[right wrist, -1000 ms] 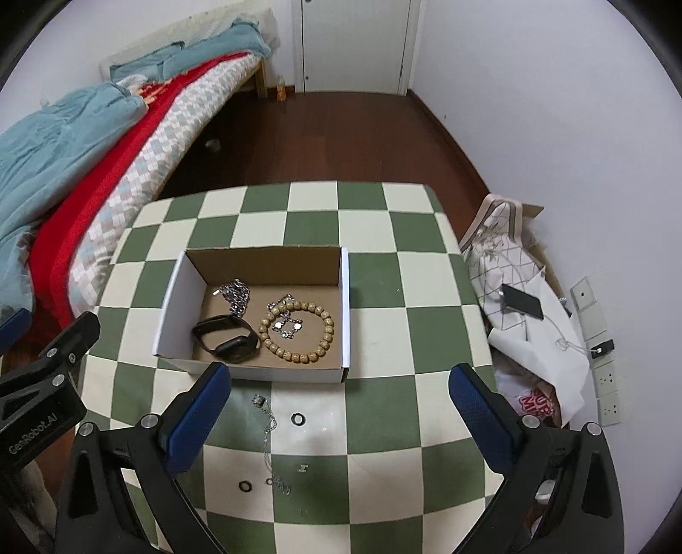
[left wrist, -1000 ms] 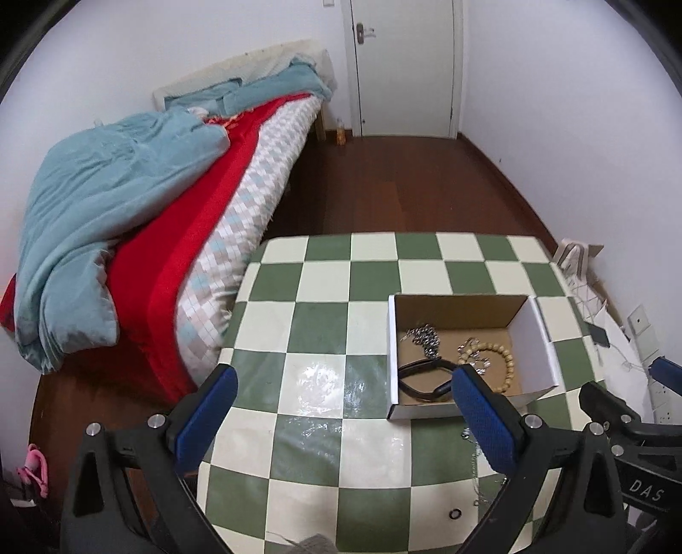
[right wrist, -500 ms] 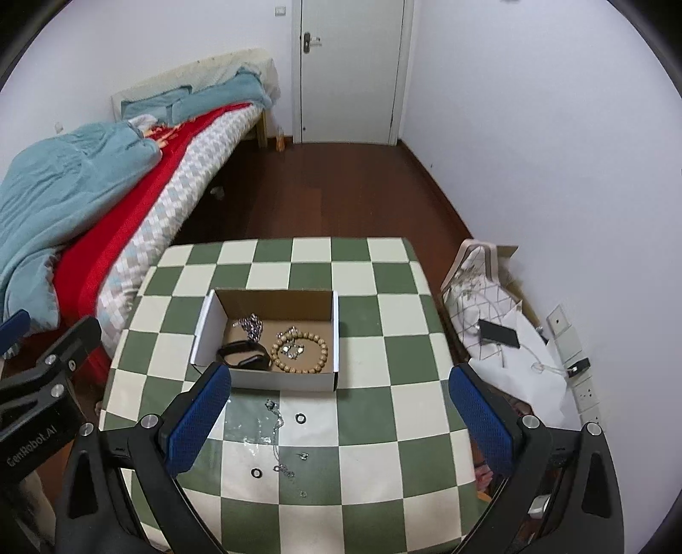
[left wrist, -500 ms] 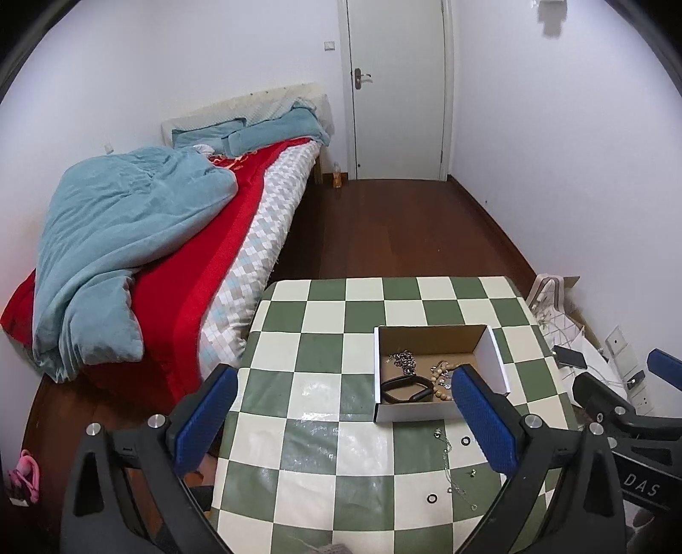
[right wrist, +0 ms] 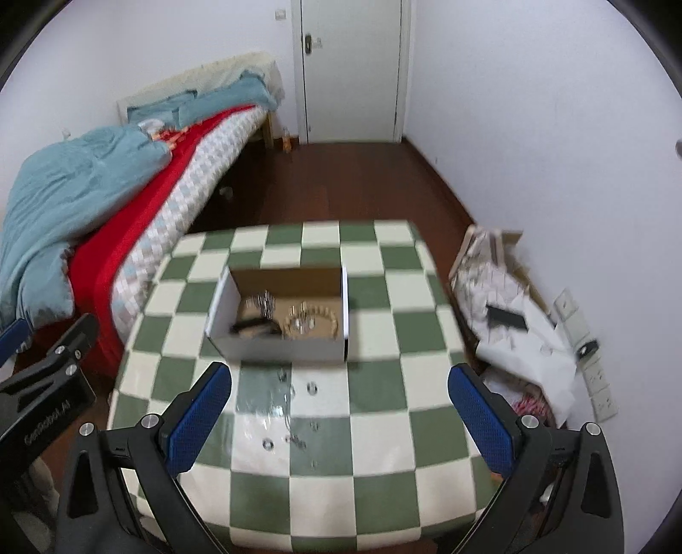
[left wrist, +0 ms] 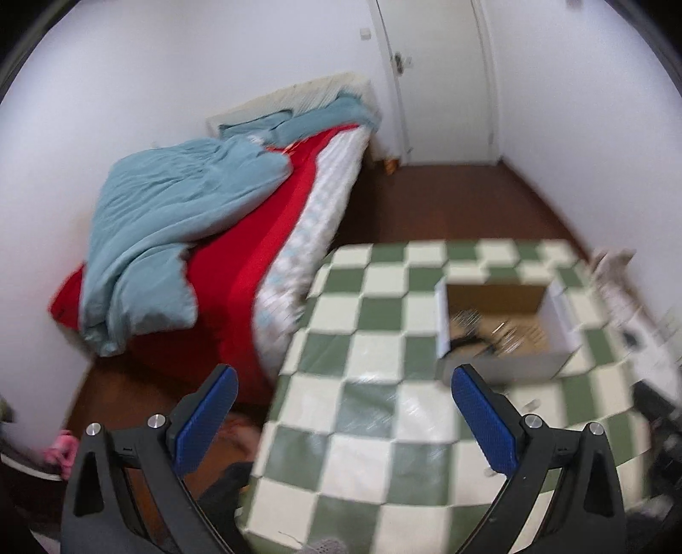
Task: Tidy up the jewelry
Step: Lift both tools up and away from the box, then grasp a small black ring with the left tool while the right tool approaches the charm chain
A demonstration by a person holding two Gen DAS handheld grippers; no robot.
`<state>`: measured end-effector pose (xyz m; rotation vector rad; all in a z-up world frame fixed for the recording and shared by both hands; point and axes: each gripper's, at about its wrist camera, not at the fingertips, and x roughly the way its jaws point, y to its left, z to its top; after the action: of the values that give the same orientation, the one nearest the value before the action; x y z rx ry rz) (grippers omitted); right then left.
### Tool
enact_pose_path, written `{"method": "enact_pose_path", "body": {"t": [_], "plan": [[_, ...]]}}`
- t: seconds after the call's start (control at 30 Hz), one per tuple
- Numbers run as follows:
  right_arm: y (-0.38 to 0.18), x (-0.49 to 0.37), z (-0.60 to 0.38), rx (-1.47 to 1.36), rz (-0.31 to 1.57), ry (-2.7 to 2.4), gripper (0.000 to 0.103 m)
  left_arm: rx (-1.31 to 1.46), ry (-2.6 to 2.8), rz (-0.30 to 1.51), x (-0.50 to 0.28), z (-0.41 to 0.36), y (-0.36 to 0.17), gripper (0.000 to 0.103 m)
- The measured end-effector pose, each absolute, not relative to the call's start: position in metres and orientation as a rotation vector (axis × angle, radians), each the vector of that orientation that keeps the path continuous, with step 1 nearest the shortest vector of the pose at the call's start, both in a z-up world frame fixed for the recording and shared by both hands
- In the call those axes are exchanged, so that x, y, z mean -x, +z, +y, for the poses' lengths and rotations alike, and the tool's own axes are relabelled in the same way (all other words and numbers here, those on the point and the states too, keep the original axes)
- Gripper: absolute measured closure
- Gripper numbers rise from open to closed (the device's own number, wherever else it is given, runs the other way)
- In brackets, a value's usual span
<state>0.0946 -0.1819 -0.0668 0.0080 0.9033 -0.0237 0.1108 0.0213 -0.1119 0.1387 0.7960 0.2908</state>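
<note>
**Bedroom surroundings beyond the table**

A small room with plain white walls [right wrist: 533, 128] and a dark brown wooden floor [right wrist: 349, 183]. At the far end, a closed white door [right wrist: 351, 68] with a handle on its left side and a light switch [right wrist: 280, 14] on the wall beside it. Along the left wall, a bed [right wrist: 179, 200] covered in a red blanket [right wrist: 128, 221] over a checked sheet, with a rumpled light-blue duvet [right wrist: 64, 200] heaped on top. On the right, against the wall, a pile of white paper and bags [right wrist: 511, 315] with a dark flat device [right wrist: 505, 317] lying on it. Wall sockets [right wrist: 596, 383] just beside the pile. Slightly blurred throughout.
</note>
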Motion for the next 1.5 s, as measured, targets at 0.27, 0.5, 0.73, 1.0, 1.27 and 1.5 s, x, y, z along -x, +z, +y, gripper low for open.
{"method": "enact_pose_path", "body": {"t": [0.27, 0.5, 0.73, 1.0, 1.27, 1.5], "plan": [[-0.192, -0.106, -0.193, -0.145, 1.128, 0.095, 0.038, -0.236, 0.379, 0.972, -0.118, 0.033, -0.201, 0.001], [-0.256, -0.106, -0.17, -0.123, 1.167, 0.145, 0.038, -0.248, 0.391, 1.028, -0.122, 0.043, -0.228, 0.001], [-0.269, -0.103, -0.131, 0.11, 1.097, 0.151, 0.078, -0.237, 0.368, 1.053, -0.124, 0.041, -0.235, 0.001], [-0.25, -0.086, -0.169, 0.018, 1.127, 0.089, 0.102, -0.15, 0.177, 1.122, -0.125, 0.006, -0.245, 0.001], [-0.238, -0.069, -0.249, -0.127, 1.144, -0.038, 0.102, -0.177, -0.006, 1.167, -0.128, -0.053, -0.263, 0.001], [-0.254, -0.077, -0.253, -0.153, 1.146, -0.049, 0.102, -0.186, -0.068, 1.184, -0.132, -0.075, -0.273, 0.012]]}}
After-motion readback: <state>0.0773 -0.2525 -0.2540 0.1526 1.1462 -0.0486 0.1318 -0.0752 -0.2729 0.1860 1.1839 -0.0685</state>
